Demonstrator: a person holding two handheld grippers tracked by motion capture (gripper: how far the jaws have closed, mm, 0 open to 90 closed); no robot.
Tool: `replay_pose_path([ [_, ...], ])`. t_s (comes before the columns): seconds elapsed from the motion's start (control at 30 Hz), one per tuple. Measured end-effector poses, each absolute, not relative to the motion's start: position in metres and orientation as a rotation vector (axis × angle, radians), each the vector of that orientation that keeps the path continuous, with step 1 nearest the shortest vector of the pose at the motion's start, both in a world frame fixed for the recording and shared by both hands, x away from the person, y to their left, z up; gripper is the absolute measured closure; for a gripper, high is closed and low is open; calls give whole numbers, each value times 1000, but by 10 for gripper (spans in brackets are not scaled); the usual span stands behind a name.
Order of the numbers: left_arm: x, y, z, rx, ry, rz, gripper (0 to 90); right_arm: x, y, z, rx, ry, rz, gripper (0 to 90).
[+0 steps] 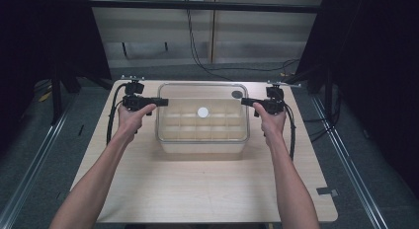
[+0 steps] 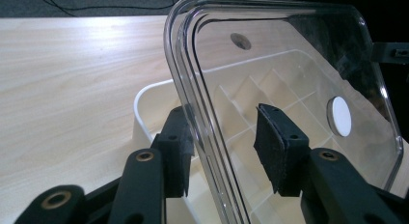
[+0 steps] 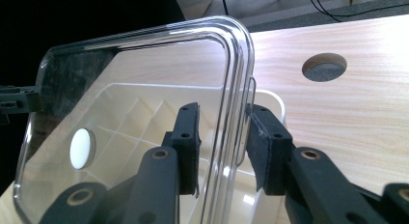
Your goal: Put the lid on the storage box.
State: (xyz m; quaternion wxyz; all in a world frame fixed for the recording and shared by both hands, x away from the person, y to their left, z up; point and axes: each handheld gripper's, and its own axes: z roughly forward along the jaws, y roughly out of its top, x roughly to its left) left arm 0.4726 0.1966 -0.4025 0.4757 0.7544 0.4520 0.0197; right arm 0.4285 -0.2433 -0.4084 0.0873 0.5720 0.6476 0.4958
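Pale table point(image 1: 207, 189), right gripper view catches its round hole point(image 3: 324, 67)

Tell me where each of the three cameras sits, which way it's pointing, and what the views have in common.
High view: above the person's side, looking forward and down on the table; both forearms, left gripper and right gripper flank the clear lid.
Left gripper view: rides the left gripper, looking along its jaws astride the lid's edge.
Right gripper view: rides the right gripper, jaws astride the opposite edge.
Shared: lid, divided white box, lid's white disc.
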Motion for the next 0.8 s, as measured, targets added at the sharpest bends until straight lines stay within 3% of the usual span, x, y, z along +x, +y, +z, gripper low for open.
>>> replay_pose_path([
  [0.37, 479, 189, -417, 1890, 1137, 56, 507, 435, -239, -422, 1750, 1922, 1417, 625],
  [0.8, 484, 191, -434, 1898, 1172, 14, 497, 440, -233, -431, 1797, 1942, 1316, 587],
])
